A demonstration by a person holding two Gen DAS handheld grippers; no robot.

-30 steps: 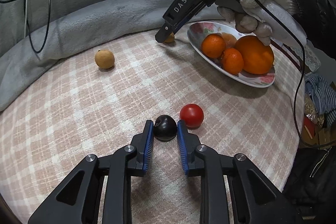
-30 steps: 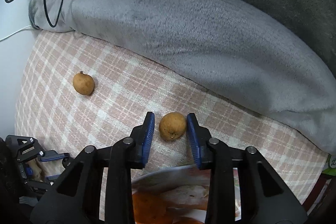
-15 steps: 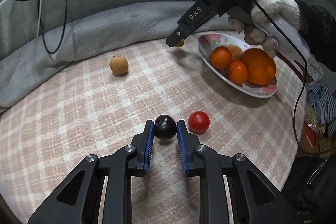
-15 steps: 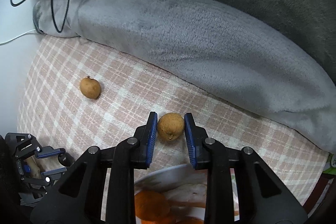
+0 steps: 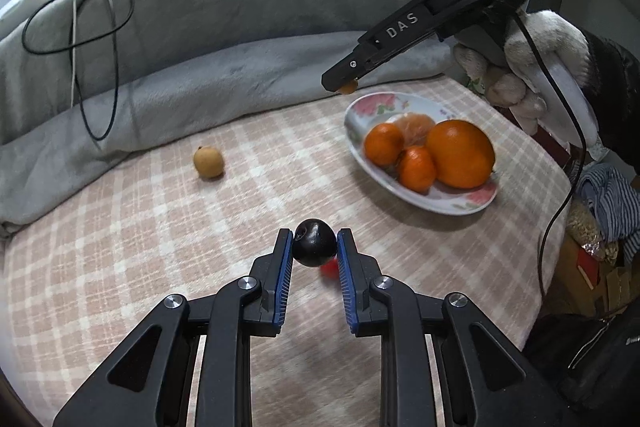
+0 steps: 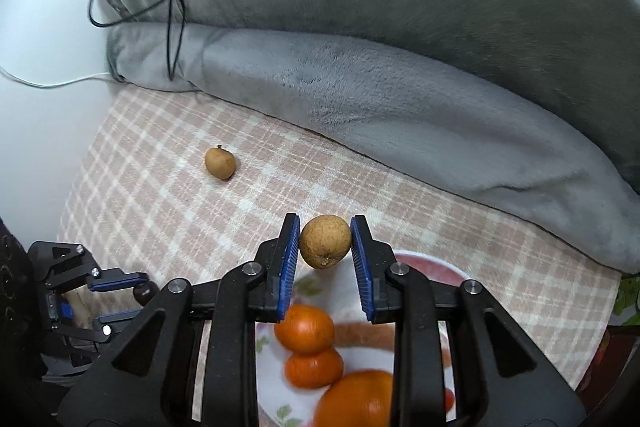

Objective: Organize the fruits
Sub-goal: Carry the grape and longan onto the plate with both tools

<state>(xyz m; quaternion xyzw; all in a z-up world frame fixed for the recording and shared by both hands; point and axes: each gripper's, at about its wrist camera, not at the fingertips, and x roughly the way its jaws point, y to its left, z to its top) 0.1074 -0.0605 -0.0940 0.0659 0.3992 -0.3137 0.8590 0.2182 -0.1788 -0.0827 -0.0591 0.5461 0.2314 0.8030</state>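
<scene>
My left gripper [image 5: 314, 247] is shut on a dark plum [image 5: 314, 242] and holds it above the checked cloth; a red tomato [image 5: 329, 268] lies on the cloth just beneath it, mostly hidden. My right gripper [image 6: 325, 243] is shut on a brown longan [image 6: 325, 241] and holds it in the air over the far rim of the flowered plate [image 6: 424, 265]. The plate [image 5: 362, 111] holds several oranges [image 5: 460, 153]. A second brown longan [image 5: 208, 161] lies on the cloth at the back left; it also shows in the right wrist view [image 6: 220, 163].
A grey blanket [image 5: 224, 59] is bunched along the table's far side with black and white cables [image 5: 92, 39] over it. The table edge drops off to the right, where bags and clutter [image 5: 600, 219] lie. The gloved hand [image 5: 532, 67] holds the right gripper above the plate.
Both grippers closed on their fruit and lifted: the left raised the plum off the cloth, the right raised the longan and carried it over the plate's rim.
</scene>
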